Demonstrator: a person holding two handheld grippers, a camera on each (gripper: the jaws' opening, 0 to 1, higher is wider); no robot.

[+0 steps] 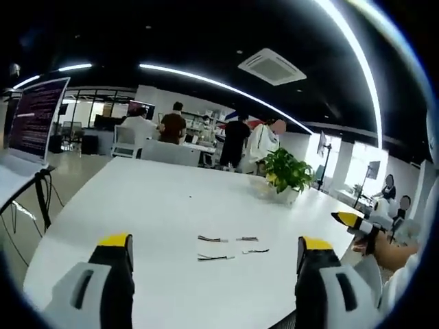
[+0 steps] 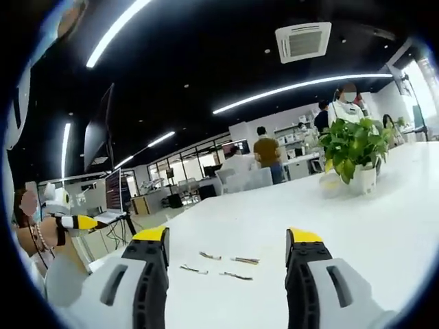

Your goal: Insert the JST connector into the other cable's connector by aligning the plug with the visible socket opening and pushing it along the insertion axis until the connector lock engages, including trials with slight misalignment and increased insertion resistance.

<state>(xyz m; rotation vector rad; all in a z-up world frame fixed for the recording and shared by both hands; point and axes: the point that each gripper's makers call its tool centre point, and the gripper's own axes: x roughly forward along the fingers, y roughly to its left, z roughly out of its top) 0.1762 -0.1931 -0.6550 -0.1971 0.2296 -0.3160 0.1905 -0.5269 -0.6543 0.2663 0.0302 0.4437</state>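
White table (image 1: 164, 205) with potted plant (image 1: 287, 175), open office behind.

Nothing readable can be made out here, honestly. The monitor (image 1: 38, 116) standing past the far left corner of the white table (image 1: 151, 205) is covered in rows of pale text on a dark purple screen, but the lines are way too small and blurred to be read. In the right gripper view, a second screen (image 2: 113, 190) is seen, equally illegible.
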